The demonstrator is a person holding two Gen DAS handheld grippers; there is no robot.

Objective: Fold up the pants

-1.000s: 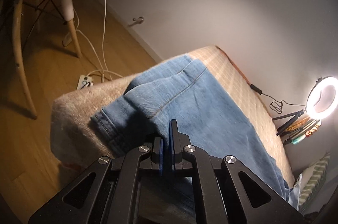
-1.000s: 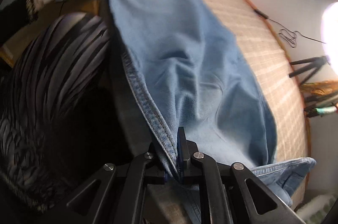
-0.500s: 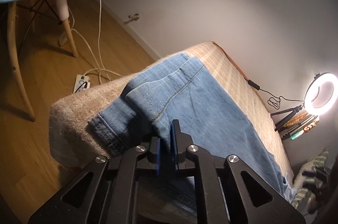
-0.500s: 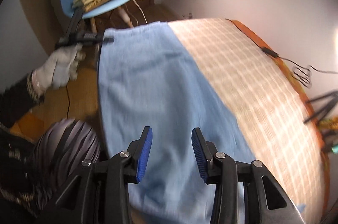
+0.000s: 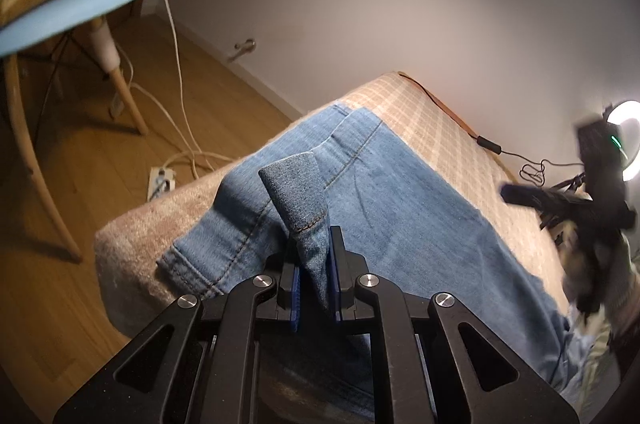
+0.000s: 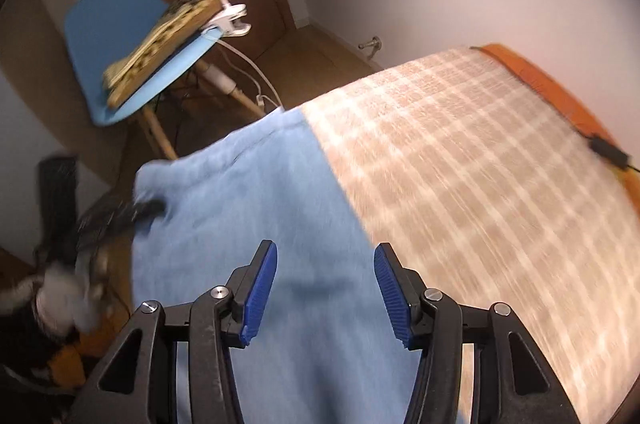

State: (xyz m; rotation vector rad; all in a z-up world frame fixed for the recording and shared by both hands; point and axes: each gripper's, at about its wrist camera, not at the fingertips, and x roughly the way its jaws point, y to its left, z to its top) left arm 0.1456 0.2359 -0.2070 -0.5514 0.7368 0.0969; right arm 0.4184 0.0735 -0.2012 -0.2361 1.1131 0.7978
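Observation:
Blue denim pants (image 5: pixel 400 208) lie lengthwise along the near side of a bed with a checked beige cover (image 5: pixel 448 128). My left gripper (image 5: pixel 314 264) is shut on a hem corner of the pants, and a flap of denim (image 5: pixel 298 192) stands up from its jaws. My right gripper (image 6: pixel 324 284) is open and empty, hovering above the pants (image 6: pixel 256 224). In the right wrist view the left gripper (image 6: pixel 140 210) shows at the far left edge of the denim. In the left wrist view the right gripper (image 5: pixel 568 200) shows blurred at the right.
A blue chair (image 6: pixel 120 40) with a patterned cushion (image 6: pixel 168 40) and a clip lamp (image 6: pixel 228 18) stands beyond the bed end. White cables and a power strip (image 5: pixel 162 180) lie on the wooden floor. A ring light (image 5: pixel 628 144) and a black cable (image 5: pixel 492 148) sit by the wall.
My right gripper let go of the pants' edge, opened wide and rose above the denim. My left gripper stayed shut on the hem and lifted its flap upright.

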